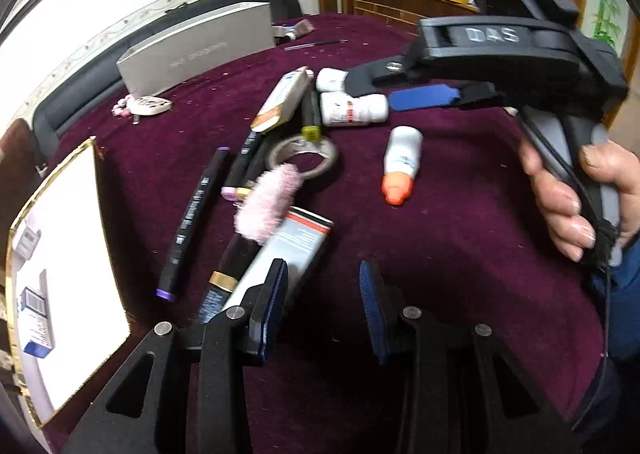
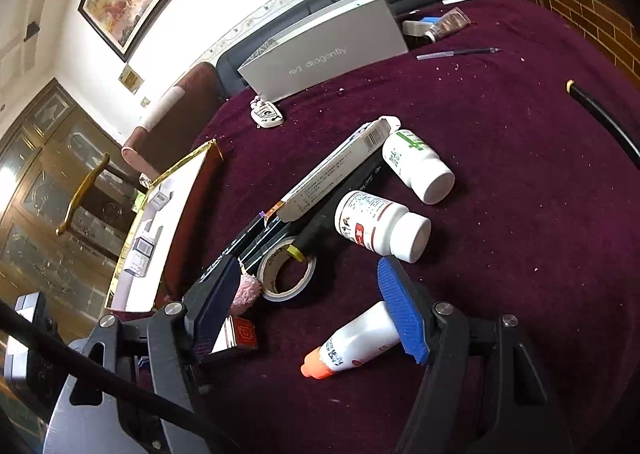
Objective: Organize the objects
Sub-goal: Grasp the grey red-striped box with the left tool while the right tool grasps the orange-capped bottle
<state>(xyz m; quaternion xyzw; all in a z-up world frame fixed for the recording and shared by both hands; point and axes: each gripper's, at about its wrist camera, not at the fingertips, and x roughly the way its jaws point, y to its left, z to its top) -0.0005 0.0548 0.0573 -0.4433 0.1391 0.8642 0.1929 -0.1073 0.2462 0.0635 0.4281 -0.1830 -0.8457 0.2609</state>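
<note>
Both grippers open over scattered clutter, holding nothing.

Left gripper (image 1: 324,294) narrowly parted, empty; right gripper (image 2: 316,306) spread wider, empty, orange-capped bottle (image 2: 352,342) lying just beneath its right finger.

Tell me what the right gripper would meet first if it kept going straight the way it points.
Probably the pill bottle with the red label, lying just beyond the open right gripper; depth is uncertain.
</note>
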